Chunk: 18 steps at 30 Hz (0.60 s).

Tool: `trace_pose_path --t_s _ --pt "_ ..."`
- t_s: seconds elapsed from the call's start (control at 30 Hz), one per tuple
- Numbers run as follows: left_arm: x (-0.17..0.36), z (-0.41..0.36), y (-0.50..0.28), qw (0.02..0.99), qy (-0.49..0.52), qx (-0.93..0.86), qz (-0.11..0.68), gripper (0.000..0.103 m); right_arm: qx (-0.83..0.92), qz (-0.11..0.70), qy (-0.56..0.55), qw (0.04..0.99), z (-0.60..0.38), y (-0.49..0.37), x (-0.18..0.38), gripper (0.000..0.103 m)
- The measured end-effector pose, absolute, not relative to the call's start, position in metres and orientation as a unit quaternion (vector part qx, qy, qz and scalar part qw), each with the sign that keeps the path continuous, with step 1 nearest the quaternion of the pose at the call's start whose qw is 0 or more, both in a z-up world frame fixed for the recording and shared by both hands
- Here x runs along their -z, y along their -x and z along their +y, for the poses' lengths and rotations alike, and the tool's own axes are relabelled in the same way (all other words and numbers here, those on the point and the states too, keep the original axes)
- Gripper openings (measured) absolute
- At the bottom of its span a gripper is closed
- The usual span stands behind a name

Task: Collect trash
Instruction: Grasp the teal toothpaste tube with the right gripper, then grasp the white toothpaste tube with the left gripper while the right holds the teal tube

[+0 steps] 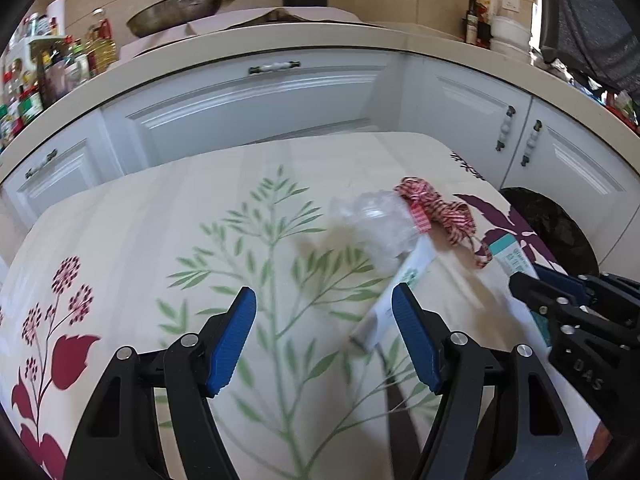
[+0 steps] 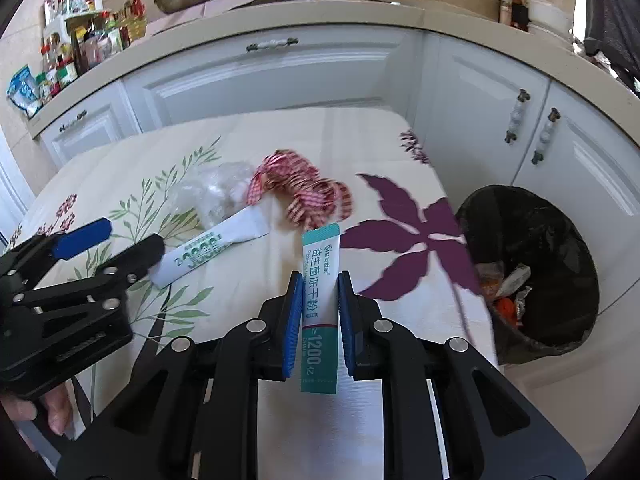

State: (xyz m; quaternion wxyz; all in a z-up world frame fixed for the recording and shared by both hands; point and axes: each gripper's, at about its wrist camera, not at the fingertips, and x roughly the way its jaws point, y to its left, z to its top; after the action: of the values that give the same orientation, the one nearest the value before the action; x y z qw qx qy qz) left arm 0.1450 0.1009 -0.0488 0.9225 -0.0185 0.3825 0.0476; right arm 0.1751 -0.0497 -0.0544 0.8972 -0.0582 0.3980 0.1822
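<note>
Teal "1200" sachet [image 2: 319, 300] pinched in right gripper [image 2: 319, 304] jaws; left gripper [image 1: 324, 320] jaws spread.

L tongs [image 1: 324, 312] spread wide, R tongs [image 2: 319, 294] pinched nearly closed

Bright, even daylight; glare streaks the white cabinet doors [image 2: 280, 76], soft shadows fall on the tablecloth [image 1: 132, 240], motion blur smears the ribbon [image 2: 304, 192], and fisheye distortion bends edges into black corners.

Each black claw [image 2: 318, 292] carries ribbed blue pads [image 1: 236, 340], silver screws and "DAS" lettering.
</note>
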Motion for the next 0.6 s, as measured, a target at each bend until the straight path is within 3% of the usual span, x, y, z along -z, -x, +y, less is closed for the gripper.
trace_pose_path --t_s 0.17,0.6 --pt "0.055 0.092 -0.159 0.916 0.011 -0.033 0.399 0.067 -0.172 0.390 0.040 0.904 -0.072 -0.179 0.049 0.017" --pt "0.063 0.074 -0.158 0.906 -0.005 0.020 0.422 0.017 -0.175 0.389 0.023 0.904 -0.084 -0.180 0.053 0.018"
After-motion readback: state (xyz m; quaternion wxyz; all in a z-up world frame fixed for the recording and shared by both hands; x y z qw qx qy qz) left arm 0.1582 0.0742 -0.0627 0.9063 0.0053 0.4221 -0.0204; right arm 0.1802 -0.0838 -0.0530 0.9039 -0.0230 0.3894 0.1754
